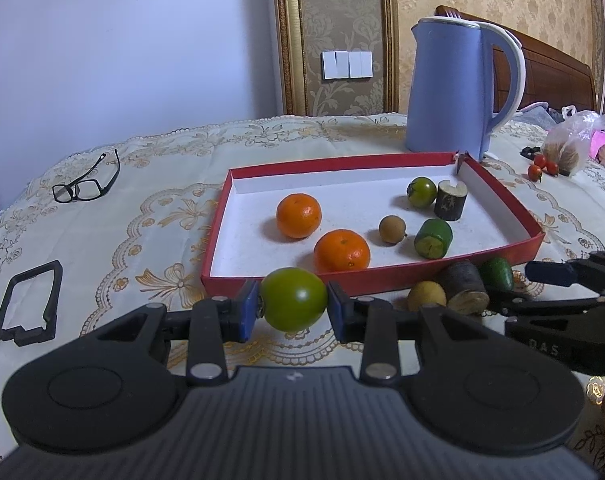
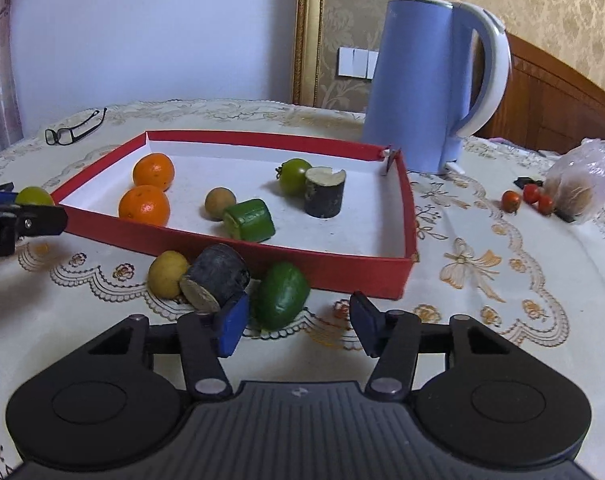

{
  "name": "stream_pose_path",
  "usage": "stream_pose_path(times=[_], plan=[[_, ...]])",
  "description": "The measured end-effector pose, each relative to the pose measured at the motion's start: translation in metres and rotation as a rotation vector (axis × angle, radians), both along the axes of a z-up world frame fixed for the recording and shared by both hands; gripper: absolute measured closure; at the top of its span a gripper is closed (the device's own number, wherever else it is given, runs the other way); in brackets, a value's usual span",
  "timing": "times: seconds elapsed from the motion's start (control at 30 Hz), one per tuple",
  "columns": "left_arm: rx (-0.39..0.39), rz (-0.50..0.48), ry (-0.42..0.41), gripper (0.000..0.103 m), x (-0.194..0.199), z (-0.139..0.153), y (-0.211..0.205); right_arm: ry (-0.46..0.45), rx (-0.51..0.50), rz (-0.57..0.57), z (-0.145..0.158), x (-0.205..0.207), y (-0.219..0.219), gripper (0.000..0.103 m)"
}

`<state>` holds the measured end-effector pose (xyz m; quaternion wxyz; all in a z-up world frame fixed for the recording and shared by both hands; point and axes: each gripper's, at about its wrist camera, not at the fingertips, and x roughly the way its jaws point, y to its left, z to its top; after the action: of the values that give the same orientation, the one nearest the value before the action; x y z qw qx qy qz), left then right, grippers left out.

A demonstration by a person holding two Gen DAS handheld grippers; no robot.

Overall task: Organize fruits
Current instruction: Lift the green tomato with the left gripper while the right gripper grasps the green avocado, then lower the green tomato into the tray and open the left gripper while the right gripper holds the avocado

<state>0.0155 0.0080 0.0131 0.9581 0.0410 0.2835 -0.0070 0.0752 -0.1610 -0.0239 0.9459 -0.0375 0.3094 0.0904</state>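
The left gripper (image 1: 293, 309) pinches a smooth, firm-looking green tomato (image 1: 293, 298) across its middle just before the red tray's (image 1: 498, 184) near edge, while the right gripper's (image 2: 298, 322) spread fingers flank a slippery-looking green oval fruit (image 2: 280, 294) there.

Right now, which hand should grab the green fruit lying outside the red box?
Right. The right gripper is open with the green fruit just ahead between its pads; the left gripper already grips a green tomato.

Worktop (image 2: 502, 280) covered by a lace-patterned cloth
A red tray (image 2: 334, 268), blue kettle (image 2: 418, 92), glasses (image 1: 84, 186) and loose fruit are carried.
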Motion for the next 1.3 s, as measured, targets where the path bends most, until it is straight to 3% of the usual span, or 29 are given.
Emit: stream_pose_path(times=[0.37, 0.7, 1.3], plan=[[0.004, -0.008, -0.005, 0.070, -0.001, 0.002, -0.002, 0.022, 0.037, 0.008, -0.002, 0.009, 0.001, 0.072], [0.011, -0.005, -0.002, 0.070, -0.001, 0.002, -0.006, 0.021, 0.069, 0.009, 0.000, 0.004, -0.005, 0.073], [0.066, -0.006, -0.070, 0.070, 0.011, 0.022, -0.033, -0.089, 0.115, 0.003, 0.029, -0.031, -0.033, 0.073]])
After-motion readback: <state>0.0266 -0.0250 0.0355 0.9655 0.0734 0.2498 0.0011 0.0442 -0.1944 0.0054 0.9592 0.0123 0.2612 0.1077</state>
